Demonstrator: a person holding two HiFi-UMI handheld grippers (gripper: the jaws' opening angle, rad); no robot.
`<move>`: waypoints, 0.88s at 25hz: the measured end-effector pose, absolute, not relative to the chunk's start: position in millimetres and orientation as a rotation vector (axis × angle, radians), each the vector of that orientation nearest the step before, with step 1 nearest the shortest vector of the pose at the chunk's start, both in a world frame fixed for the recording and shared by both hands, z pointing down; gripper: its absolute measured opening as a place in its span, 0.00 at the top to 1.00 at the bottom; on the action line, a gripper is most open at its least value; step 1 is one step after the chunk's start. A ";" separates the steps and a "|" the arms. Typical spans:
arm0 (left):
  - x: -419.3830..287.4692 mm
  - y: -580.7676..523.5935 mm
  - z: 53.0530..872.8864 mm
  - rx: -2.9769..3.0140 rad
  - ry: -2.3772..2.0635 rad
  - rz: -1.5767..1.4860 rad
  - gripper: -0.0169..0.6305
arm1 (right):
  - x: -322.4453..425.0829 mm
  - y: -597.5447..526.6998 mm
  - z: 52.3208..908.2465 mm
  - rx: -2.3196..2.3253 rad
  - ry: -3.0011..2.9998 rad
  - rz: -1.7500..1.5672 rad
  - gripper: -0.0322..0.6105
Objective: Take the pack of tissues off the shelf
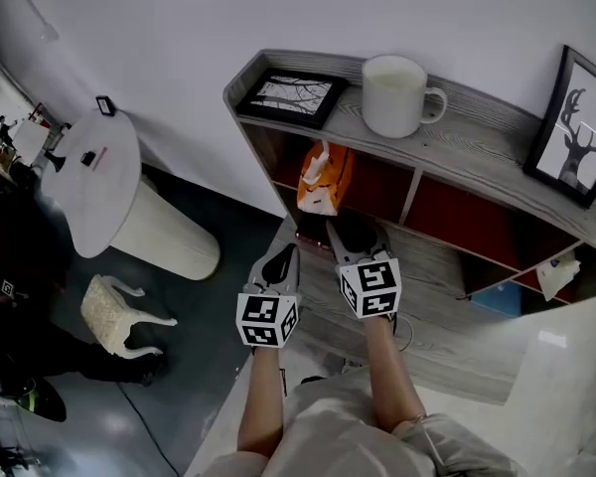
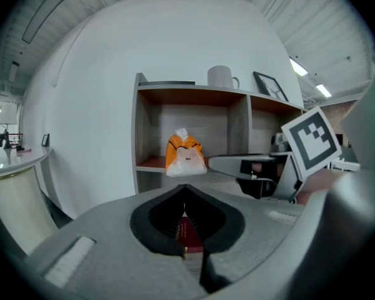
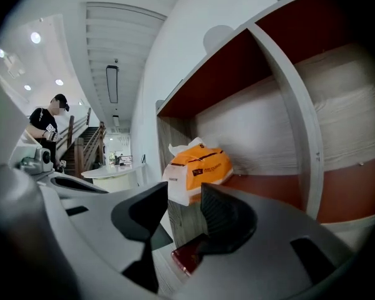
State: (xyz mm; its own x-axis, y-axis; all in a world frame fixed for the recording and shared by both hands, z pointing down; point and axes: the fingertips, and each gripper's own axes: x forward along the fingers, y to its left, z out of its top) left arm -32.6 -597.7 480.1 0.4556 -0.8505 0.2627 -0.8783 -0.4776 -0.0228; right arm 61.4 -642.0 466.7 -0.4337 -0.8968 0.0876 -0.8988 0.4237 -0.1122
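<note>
**Both grippers facing the shelf, pack not gripped**

The orange-and-white pack (image 1: 321, 179) is sitting in the shelf's (image 1: 497, 147) left compartment, just under the top board, at the front edge of the red-brown board. It is showing upper centre in the head view. In the right gripper view the pack (image 3: 199, 170) is showing at centre, with a line of dark print across the orange face, too blurred to read. In the left gripper view the pack (image 2: 185, 155) is carrying a white label with a small dark mark, also unreadable.

The right gripper (image 1: 356, 232) is pointing at the pack from just below it in the frame. Its jaws are standing apart with nothing between the pads. In its own view, the right gripper (image 3: 184, 195) is framing the pack through the gap, with the pack lying beyond the tips and apart from them.

The left gripper (image 1: 281, 258) is hanging to the left of the right one, further from the shelf. Its tips are meeting in the left gripper (image 2: 185, 187) view, and it is holding nothing.

Both marker cubes are showing black-and-white squares, no letters.

A dark red flat thing (image 3: 186, 259) is lying low in the frame, under the right jaws.

On the top board a white mug (image 1: 395, 94) is standing between a flat framed print (image 1: 293, 95) and a propped deer picture (image 1: 576, 132). None is bearing readable text.
</note>
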 end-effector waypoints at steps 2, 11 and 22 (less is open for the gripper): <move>-40.8 -598.1 487.7 2.549 -1.556 0.376 0.96 | 60.7 -645.9 467.3 1.659 -2.631 0.216 0.64; -63.4 -611.7 494.8 2.477 -1.618 0.384 0.96 | 52.3 -667.3 462.9 1.678 -2.604 0.158 0.53; -72.1 -628.1 490.1 2.469 -1.652 0.412 0.96 | 38.2 -690.8 464.2 1.639 -2.537 0.159 0.60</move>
